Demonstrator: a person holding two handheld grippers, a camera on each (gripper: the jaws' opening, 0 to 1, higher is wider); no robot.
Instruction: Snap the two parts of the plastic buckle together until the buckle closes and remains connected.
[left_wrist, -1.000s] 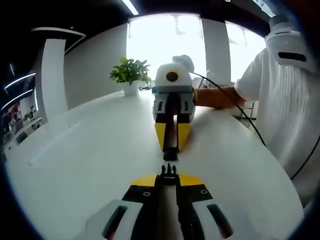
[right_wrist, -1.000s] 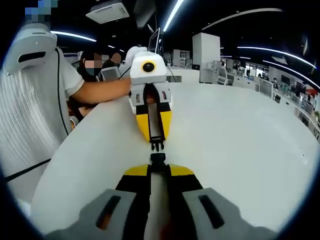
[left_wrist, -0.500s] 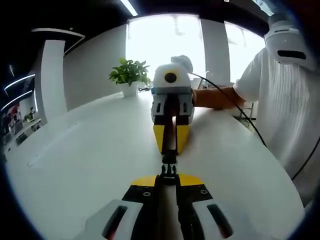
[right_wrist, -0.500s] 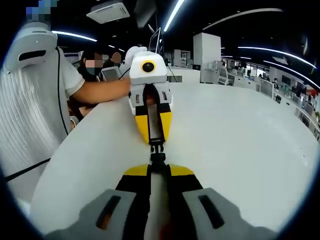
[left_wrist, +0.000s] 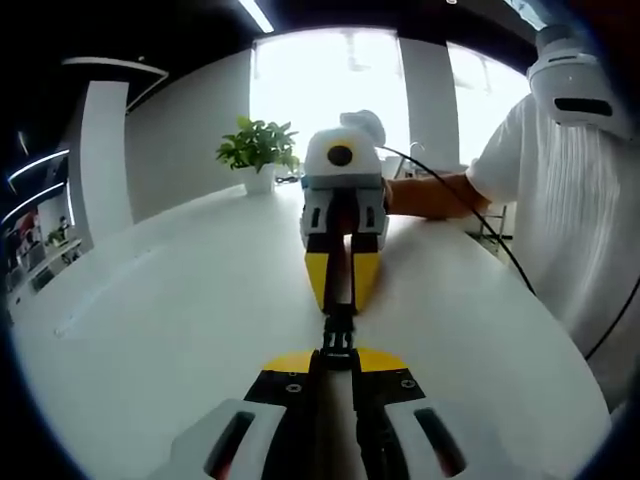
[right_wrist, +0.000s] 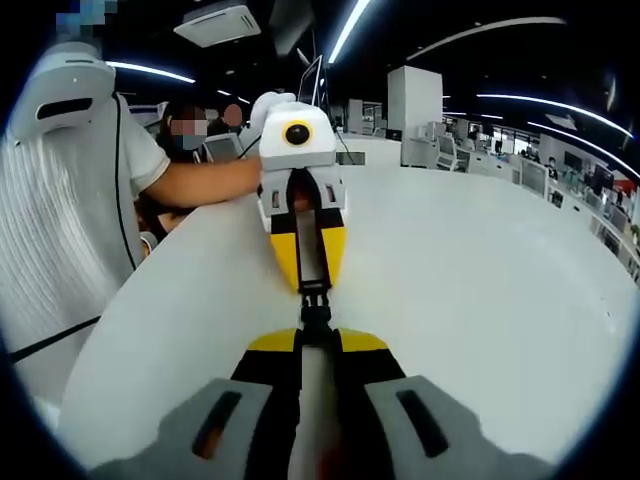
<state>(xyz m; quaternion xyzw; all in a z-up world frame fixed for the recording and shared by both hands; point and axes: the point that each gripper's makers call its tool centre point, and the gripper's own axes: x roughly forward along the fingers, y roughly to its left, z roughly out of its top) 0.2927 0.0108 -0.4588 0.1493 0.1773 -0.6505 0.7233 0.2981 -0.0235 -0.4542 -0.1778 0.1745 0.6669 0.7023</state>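
In the left gripper view, the left gripper (left_wrist: 338, 358) rises from the near edge with its yellow-tipped fingers (left_wrist: 292, 361) pressed onto one black half of the plastic buckle (left_wrist: 338, 336), which sticks out past the tips. Facing it head-on is the right gripper (left_wrist: 340, 296), its own fingers (left_wrist: 365, 275) pinched on the other half, so the two black parts meet in one straight line between the two sets of tips, with no gap visible between them; whether the catch has fully seated is too small to tell. The right gripper view gives the mirror picture: the right gripper (right_wrist: 314, 343) at the near edge, fingers (right_wrist: 271, 342) closed on the buckle (right_wrist: 313, 310), and the left gripper (right_wrist: 311, 283) coming toward it from the far side, touching through the joined black piece. The buckle hangs just above the white tabletop (left_wrist: 160, 330), about midway across it. A person in a white shirt (left_wrist: 560, 200) stands at the right in the left gripper view, a bare forearm (left_wrist: 432, 193) reaching to the gripper's handle, with a thin black cable (left_wrist: 505, 255) trailing across the tabletop. At the far edge a small potted plant (left_wrist: 258, 150) stands before bright windows.
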